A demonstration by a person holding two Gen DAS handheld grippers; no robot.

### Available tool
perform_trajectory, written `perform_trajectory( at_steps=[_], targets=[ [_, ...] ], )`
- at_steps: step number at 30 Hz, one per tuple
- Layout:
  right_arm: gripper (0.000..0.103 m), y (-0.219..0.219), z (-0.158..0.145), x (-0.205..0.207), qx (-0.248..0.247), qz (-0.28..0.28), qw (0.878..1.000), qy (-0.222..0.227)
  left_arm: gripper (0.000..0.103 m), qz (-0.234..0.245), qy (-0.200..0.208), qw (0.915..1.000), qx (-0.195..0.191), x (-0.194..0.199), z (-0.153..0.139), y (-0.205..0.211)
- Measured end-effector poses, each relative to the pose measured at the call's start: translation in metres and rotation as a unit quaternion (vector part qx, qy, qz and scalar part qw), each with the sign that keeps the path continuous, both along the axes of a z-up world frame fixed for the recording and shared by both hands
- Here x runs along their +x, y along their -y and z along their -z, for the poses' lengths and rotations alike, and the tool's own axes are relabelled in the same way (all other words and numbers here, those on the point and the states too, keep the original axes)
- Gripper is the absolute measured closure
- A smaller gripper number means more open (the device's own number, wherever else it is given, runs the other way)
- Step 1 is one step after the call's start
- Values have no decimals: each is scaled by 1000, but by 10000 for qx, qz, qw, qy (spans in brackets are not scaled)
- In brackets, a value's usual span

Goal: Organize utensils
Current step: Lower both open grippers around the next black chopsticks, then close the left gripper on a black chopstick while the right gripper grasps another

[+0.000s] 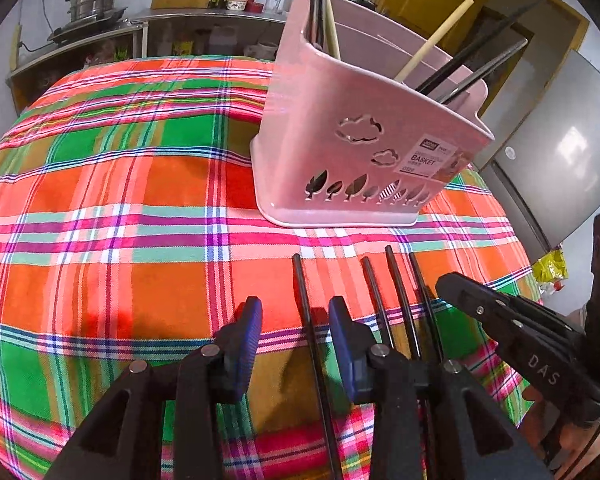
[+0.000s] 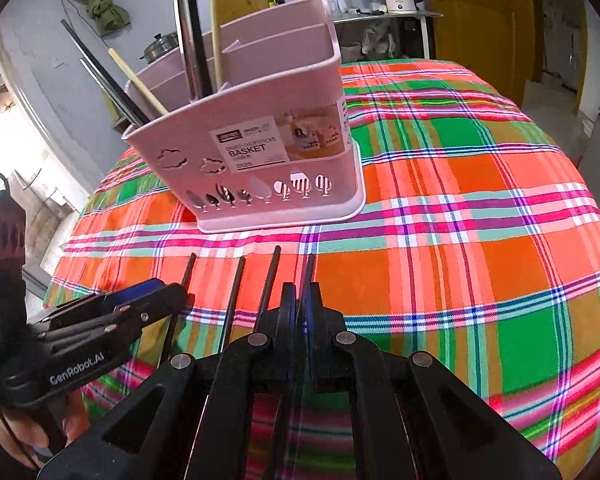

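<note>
Both claws are hovering low over the black chopsticks laid out before the pink basket.

Left claw (image 1: 296, 324) is standing partly open, straddling the leftmost chopstick (image 1: 302, 300) without pressing on it, likely lining up to pinch that one alone. To its right, three more chopsticks (image 1: 392, 292) are lying side by side on the plaid cloth (image 1: 120, 200) covering the worktop, apart enough to be picked singly. Right claw (image 2: 300, 300) is closed over the rightmost chopstick (image 2: 309, 270); whether it is gripping it, I cannot tell. Beyond, the pink basket (image 1: 340, 152) is standing upright, already holding chopsticks in its compartments.
</note>
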State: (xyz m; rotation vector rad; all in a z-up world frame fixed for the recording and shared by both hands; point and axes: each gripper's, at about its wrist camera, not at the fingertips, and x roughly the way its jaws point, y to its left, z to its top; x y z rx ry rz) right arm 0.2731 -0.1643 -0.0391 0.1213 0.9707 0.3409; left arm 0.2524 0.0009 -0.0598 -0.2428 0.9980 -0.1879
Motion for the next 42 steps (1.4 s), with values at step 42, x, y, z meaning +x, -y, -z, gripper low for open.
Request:
perform_trajectory(
  at_steps=[42],
  targets=[
    [99,-3,-58,-10,40,-334,9983,475,99,199,635,9976,209,-19,-75,-5]
  ],
)
